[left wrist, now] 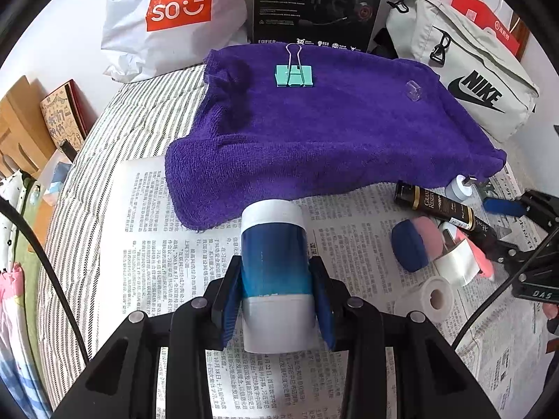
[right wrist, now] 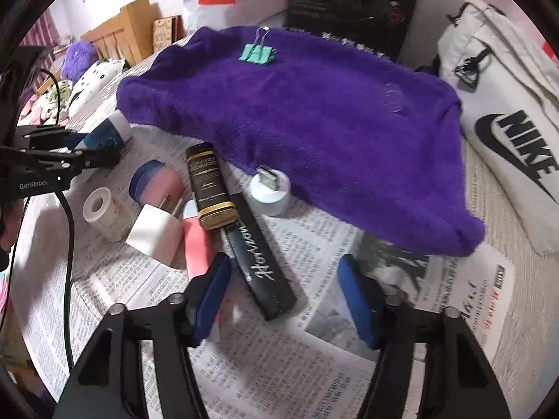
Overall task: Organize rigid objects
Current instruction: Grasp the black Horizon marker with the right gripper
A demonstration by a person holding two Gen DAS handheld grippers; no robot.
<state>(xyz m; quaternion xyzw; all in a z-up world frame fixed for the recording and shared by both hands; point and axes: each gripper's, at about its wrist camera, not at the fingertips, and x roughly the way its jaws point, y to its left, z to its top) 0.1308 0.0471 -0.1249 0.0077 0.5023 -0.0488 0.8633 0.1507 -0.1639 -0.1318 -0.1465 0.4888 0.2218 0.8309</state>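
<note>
My left gripper (left wrist: 276, 293) is shut on a blue-and-white bottle (left wrist: 276, 272), held just above the newspaper in front of the purple towel (left wrist: 314, 122); the bottle also shows in the right wrist view (right wrist: 104, 134). A teal binder clip (left wrist: 294, 75) and a small clear cap (left wrist: 413, 90) lie on the towel. My right gripper (right wrist: 283, 276) is open and empty over the newspaper, its jaws around the near end of a black "Horizon" box (right wrist: 260, 262). Beside that box lie a black-and-gold box (right wrist: 209, 188), a white charger (right wrist: 155, 228), a tape roll (right wrist: 101, 209) and a pink-and-blue case (right wrist: 155, 181).
A white USB plug (right wrist: 270, 188) stands at the towel's edge. A pink card (right wrist: 197, 248) lies under the boxes. A white Nike bag (left wrist: 464, 59) sits to the right, a Miniso bag (left wrist: 174, 14) and a black Edifier box (left wrist: 314, 3) behind the towel. Books (left wrist: 63, 115) stand at the left.
</note>
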